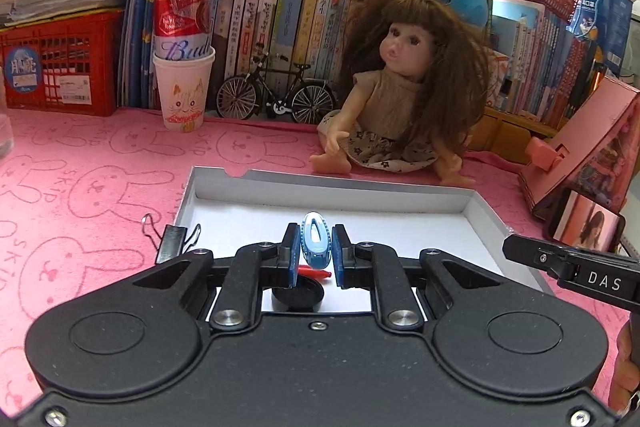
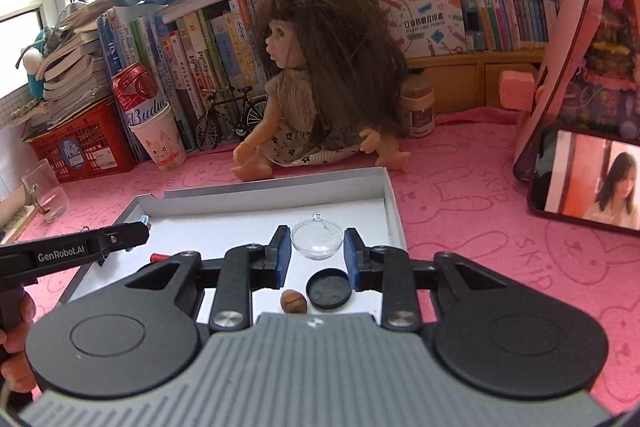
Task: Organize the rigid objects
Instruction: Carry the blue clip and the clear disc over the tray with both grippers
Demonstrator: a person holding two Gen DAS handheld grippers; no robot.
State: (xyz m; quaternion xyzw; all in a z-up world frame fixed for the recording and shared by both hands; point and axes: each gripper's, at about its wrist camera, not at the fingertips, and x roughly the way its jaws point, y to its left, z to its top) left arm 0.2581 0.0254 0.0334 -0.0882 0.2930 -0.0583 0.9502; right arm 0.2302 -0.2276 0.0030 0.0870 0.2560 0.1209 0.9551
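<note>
Blue oval clip (image 1: 316, 241) stands upright in left gripper (image 1: 316, 251)

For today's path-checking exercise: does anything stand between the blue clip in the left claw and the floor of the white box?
Nothing visible does. The left claw grips the blue clip over the white box. A black cap and a red piece lie on the floor below, nearer the camera.
</note>
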